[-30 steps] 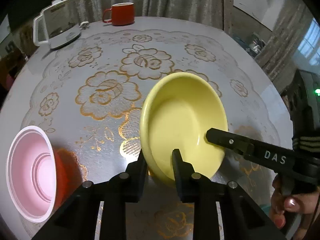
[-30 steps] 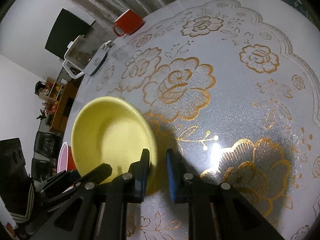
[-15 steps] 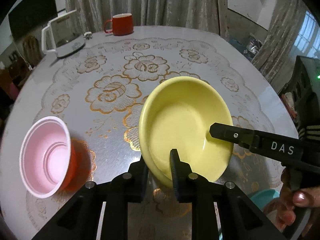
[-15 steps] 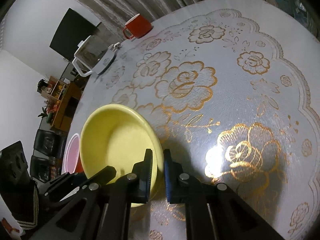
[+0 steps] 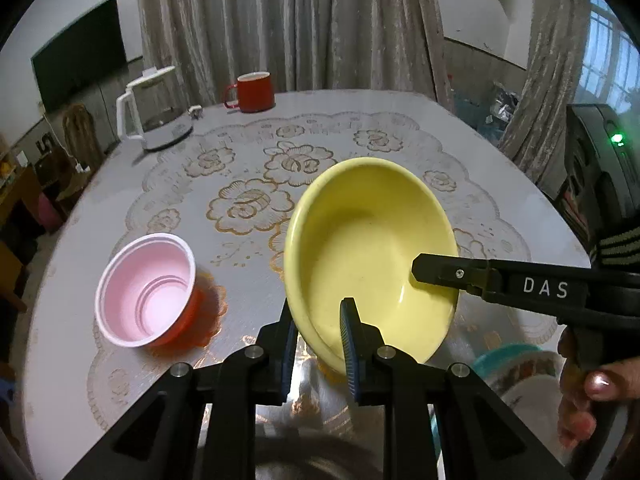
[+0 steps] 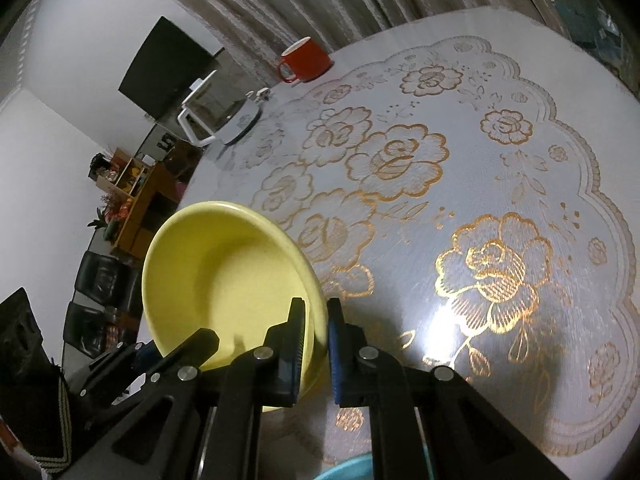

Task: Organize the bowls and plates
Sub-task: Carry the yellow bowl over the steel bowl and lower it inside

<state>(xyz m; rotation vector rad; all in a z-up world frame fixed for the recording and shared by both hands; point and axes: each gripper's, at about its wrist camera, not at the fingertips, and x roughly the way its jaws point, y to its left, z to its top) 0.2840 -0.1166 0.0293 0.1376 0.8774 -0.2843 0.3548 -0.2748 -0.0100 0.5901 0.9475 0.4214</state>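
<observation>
Red mug (image 5: 253, 92), white kettle (image 5: 154, 118)

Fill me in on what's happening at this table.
A person is holding a yellow bowl with two handheld grippers. The left gripper is shut on its near rim, the right gripper on its right rim, and the bowl is tilted. A pink cup, red mug and kettle stand on the table.

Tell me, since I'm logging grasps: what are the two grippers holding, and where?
Both hold the round yellow bowl by its rim: the left gripper at the near edge, the right gripper at the bowl's right edge.
</observation>
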